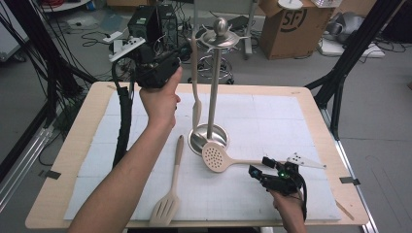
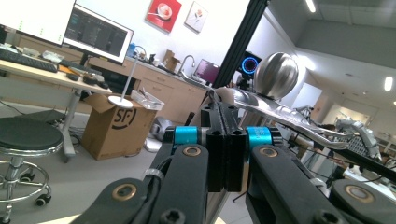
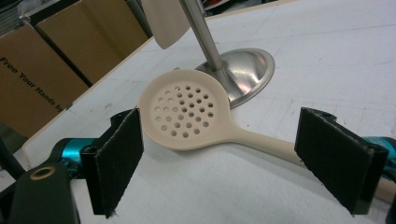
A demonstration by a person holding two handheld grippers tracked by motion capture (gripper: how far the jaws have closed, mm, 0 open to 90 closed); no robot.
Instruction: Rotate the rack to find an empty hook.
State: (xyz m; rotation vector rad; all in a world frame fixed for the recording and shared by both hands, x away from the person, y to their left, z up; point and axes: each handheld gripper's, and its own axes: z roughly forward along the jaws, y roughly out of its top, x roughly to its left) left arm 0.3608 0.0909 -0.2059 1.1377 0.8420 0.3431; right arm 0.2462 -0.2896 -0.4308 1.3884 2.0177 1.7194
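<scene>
At twelve o'clock on the white mat, the left gripper is being held high beside the top of the steel utensil stand, its jaws pressed together on the upper end of a beige spoon that is hanging straight down alongside the stand's pole. From the left gripper view the two black jaws are meeting with hardly a gap, and the stand's round knob and hook ring are sitting just beyond them at one o'clock. Toward five o'clock on the mat, the right gripper is lying low with its jaws spread wide, one on each side of the handle of a perforated skimmer and gripping nothing; in the right gripper view the pads are standing well apart with the skimmer between them. Its round head is resting against the stand's dished base. At seven o'clock, a slotted spatula is lying flat on the mat, apart from both grippers.
</scene>
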